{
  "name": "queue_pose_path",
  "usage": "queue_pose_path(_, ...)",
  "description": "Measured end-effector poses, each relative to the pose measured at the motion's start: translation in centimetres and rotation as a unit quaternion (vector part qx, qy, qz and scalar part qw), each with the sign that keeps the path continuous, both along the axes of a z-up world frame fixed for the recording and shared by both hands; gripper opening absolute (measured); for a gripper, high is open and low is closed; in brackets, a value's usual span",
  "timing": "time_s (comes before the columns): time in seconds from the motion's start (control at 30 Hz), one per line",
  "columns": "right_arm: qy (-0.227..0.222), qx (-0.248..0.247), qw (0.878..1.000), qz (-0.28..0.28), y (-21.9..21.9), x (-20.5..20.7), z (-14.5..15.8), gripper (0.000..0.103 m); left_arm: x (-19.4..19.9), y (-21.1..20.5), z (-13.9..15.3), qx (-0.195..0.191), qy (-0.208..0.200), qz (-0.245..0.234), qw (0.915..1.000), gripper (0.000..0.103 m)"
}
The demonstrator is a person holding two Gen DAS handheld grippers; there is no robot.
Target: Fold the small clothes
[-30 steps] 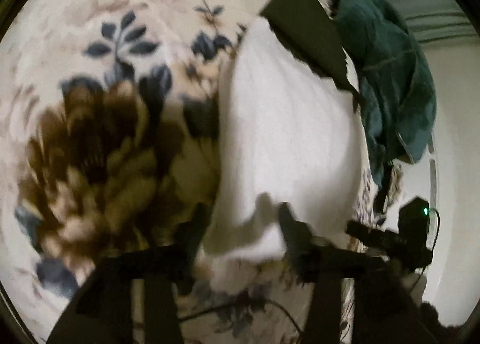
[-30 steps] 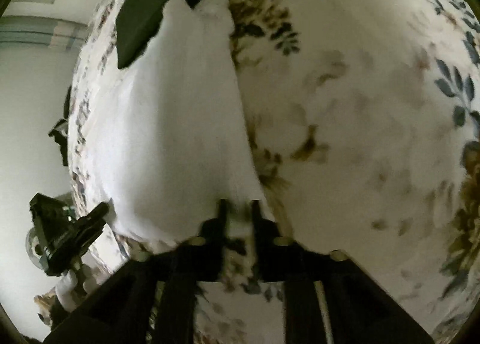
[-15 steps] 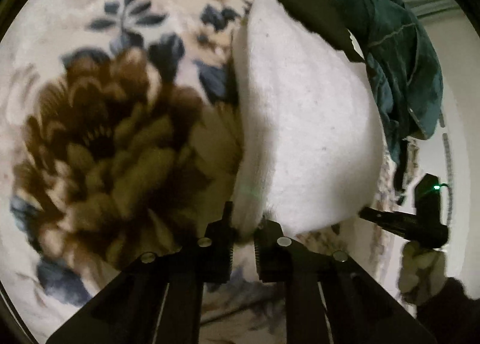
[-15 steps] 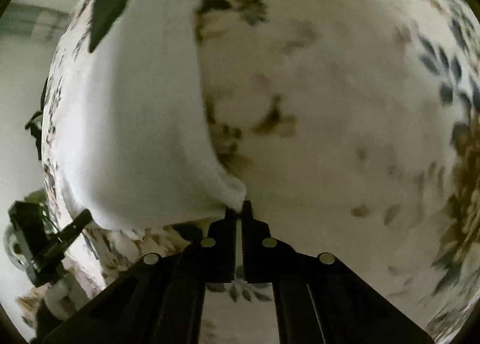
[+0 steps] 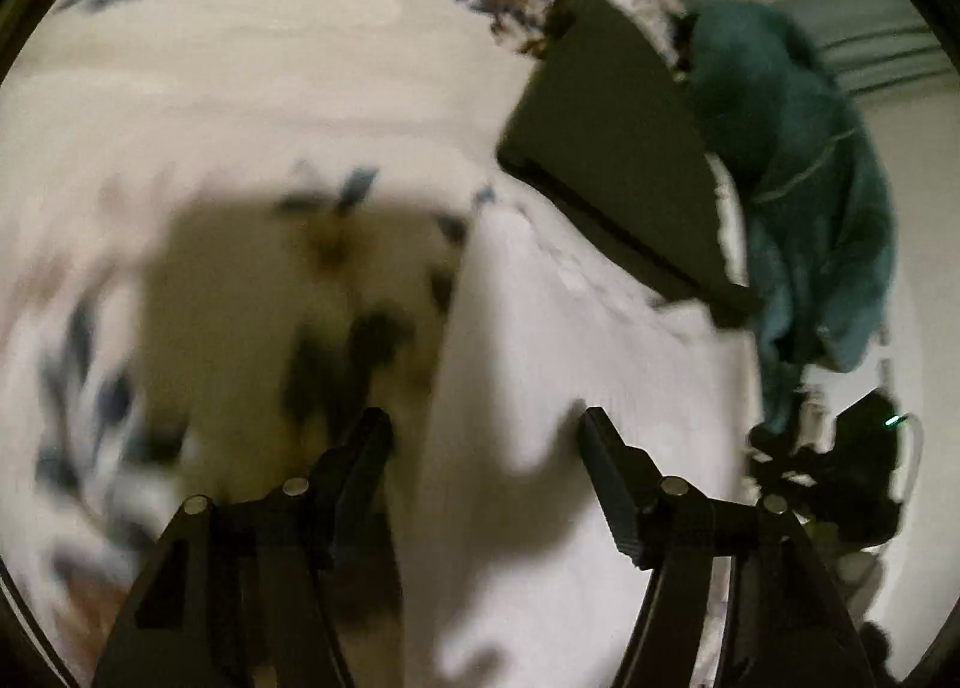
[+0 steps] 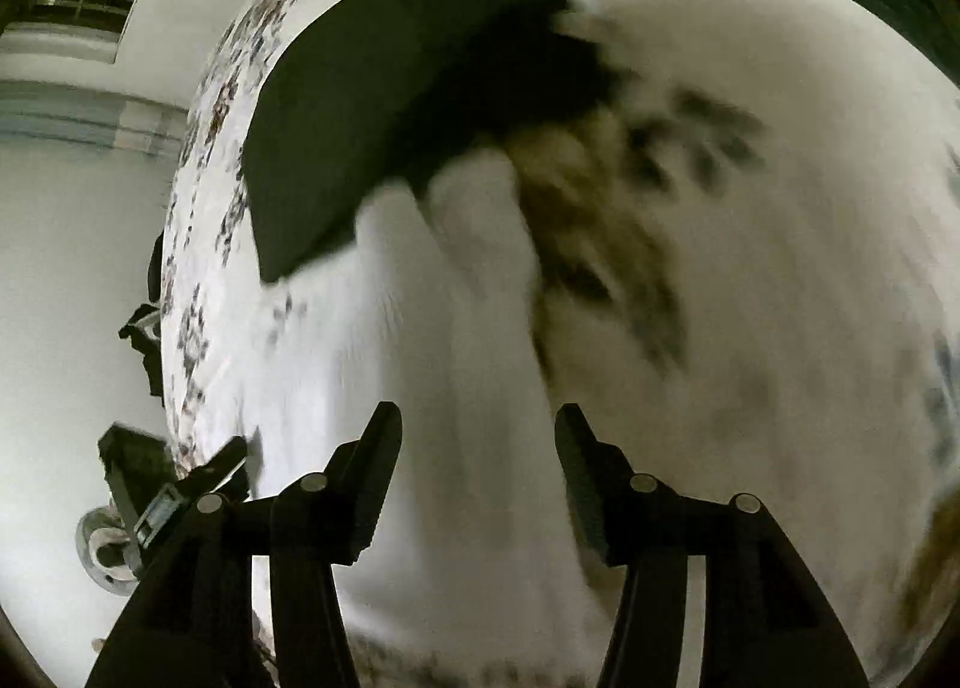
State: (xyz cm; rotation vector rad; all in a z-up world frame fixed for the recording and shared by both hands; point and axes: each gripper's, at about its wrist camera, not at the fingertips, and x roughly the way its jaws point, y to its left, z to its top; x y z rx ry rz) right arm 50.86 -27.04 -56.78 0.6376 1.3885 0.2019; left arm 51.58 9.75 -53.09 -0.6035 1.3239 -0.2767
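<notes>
A white cloth [image 5: 570, 388] lies flat on the flowered bedspread [image 5: 240, 118], its far end next to a folded dark cloth [image 5: 612, 172]. My left gripper [image 5: 483, 442] is open and empty above the white cloth's near left edge. In the right wrist view the white cloth [image 6: 420, 340] runs up from between the fingers to the dark cloth [image 6: 372, 112]. My right gripper [image 6: 477, 436] is open and empty above the white cloth's near end. Both views are blurred.
A teal garment [image 5: 804, 196] hangs over the bed's far right edge. The other gripper shows at the bed's edge in each view, at lower right of the left wrist view [image 5: 840, 466] and at lower left of the right wrist view [image 6: 162, 484]. White wall lies beyond the edge.
Half a second ago both grippers were shut on the white cloth's near corners. Both have now opened, let go, and moved forward over the cloth.
</notes>
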Motion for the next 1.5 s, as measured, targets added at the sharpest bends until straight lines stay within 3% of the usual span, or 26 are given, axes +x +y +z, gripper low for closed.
queue_pose_path(0.03, -0.002, 0.001, 1.0, 0.012, 0.6, 1.4, -0.5, 0.055, 0.7, -0.1, 0.1, 0.012, -0.011, -0.001, 0.9999, 0.045)
queue_pose_path(0.07, -0.012, -0.005, 1.0, 0.017, 0.9, 2.1, -0.5, 0.033, 1.2, -0.4, 0.7, 0.017, -0.028, -0.008, 0.9994, 0.007)
queue_pose_path(0.1, -0.021, -0.016, 0.999, 0.021, 1.1, 2.5, -0.3, 0.005, 1.6, -0.9, 1.5, 0.032, -0.04, -0.017, 0.9985, 0.007)
queue_pose_path(0.2, -0.066, -0.052, 0.996, 0.021, 1.3, 3.2, 2.1, 0.004, 1.6, -1.7, 4.0, 0.042, -0.079, -0.02, 0.9958, 0.007)
queue_pose_path(0.3, -0.086, -0.062, 0.994, -0.013, -0.5, 3.0, 4.3, 0.003, 2.2, -1.6, 5.0, 0.044, -0.09, -0.012, 0.9949, 0.007)
queue_pose_path(0.4, -0.076, -0.08, 0.993, -0.033, -1.5, 4.0, 3.6, 0.003, 4.2, -0.9, 2.5, 0.052, -0.061, 0.001, 0.9968, 0.005)
queue_pose_path(0.53, -0.035, -0.099, 0.994, -0.026, -1.7, 5.7, 0.0, 0.003, 5.6, -0.9, -1.5, 0.044, 0.0, -0.014, 0.9989, 0.005)
queue_pose_path(0.67, 0.004, -0.07, 0.997, -0.013, -1.4, 6.0, -2.0, 0.004, 4.6, -0.9, -0.7, 0.038, 0.0, -0.031, 0.9988, 0.009)
queue_pose_path(0.73, 0.01, -0.042, 0.999, -0.018, -1.7, 5.6, -1.5, 0.017, 3.4, -0.2, 0.4, 0.03, 0.005, -0.022, 0.9993, 0.01)
queue_pose_path(0.77, 0.011, -0.026, 0.999, -0.017, -2.1, 5.1, -1.0, 0.031, 2.8, 0.0, 0.9, 0.038, 0.006, -0.018, 0.9991, 0.02)
queue_pose_path(0.8, 0.011, -0.015, 1.0, -0.017, -2.4, 4.4, -0.6, 0.046, 1.6, 0.1, 1.6, 0.047, 0.006, -0.008, 0.9988, 0.037)
queue_pose_path(0.87, 0.01, 0.006, 1.0, -0.014, -2.7, 2.0, 0.3, 0.048, -1.1, 0.0, 2.6, 0.063, 0.004, 0.004, 0.998, 0.063)
queue_pose_path(1.07, 0.029, -0.022, 0.999, 0.037, -0.4, -4.7, 0.5, 0.048, -8.2, -3.4, 2.8, 0.138, 0.012, -0.007, 0.9904, 0.064)
queue_pose_path(1.27, 0.05, -0.021, 0.998, 0.029, 1.1, -7.0, -1.7, 0.048, -9.9, -3.8, 1.9, 0.145, 0.013, 0.013, 0.9893, 0.064)
queue_pose_path(1.5, 0.053, -0.017, 0.998, 0.022, 1.8, -7.9, -2.5, 0.048, -9.6, -4.2, 1.9, 0.15, 0.006, 0.002, 0.9887, 0.064)
